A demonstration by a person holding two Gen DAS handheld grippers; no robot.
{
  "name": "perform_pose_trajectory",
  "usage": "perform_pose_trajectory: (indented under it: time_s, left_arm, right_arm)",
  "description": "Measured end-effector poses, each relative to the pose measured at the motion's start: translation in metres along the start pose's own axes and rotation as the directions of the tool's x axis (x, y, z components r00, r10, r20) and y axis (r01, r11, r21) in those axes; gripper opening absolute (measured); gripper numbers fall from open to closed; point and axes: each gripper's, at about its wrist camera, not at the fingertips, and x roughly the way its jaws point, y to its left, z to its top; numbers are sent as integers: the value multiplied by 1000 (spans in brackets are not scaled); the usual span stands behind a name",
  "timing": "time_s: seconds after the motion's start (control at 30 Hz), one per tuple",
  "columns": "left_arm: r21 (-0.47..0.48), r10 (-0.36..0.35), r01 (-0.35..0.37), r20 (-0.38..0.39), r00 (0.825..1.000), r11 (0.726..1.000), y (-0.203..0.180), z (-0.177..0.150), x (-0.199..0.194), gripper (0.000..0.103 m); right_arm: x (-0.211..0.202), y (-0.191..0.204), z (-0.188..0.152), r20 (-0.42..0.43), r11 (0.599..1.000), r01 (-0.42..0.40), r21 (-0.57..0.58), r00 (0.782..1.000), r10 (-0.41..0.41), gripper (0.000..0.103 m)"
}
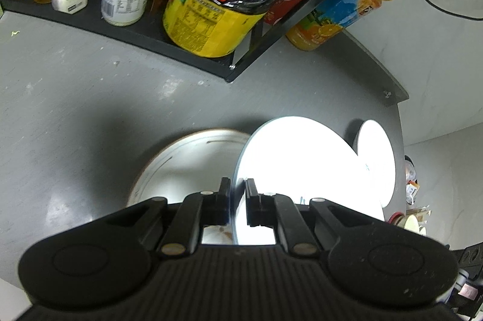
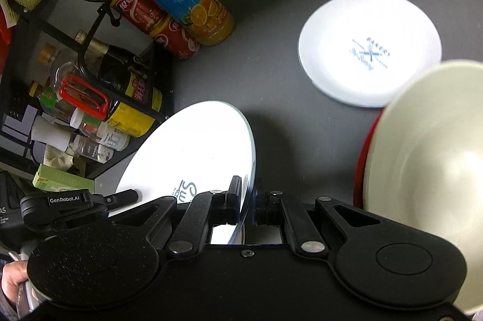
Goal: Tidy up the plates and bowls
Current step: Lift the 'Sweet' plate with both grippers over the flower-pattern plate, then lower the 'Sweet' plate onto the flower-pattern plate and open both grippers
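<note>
Fingers of both the left gripper (image 1: 237, 185) and right gripper (image 2: 248, 185) pinch one white plate's (image 2: 193, 146) rim, tilting it off the worktop (image 2: 302, 125), probably for stacking.

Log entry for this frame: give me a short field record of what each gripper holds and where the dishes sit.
left gripper: shut on rim of large plate
right gripper: shut on the same plate's rim
large plate: tilted, off the table
small plate: flat on table, printed logo
brown-rimmed plate: on table, below the held plate
bowl: cream inside, red outside, beside right gripper
rack: bottles and jars
</note>
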Motion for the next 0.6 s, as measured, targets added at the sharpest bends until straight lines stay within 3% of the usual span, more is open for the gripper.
perform_pose_trajectory:
  time_s: [0.6]
  left_arm:
    - [52, 26, -26, -18, 999, 998, 13, -22, 15, 10]
  right_arm:
    - [-2, -1, -44, 38, 998, 59, -9, 998, -58, 7]
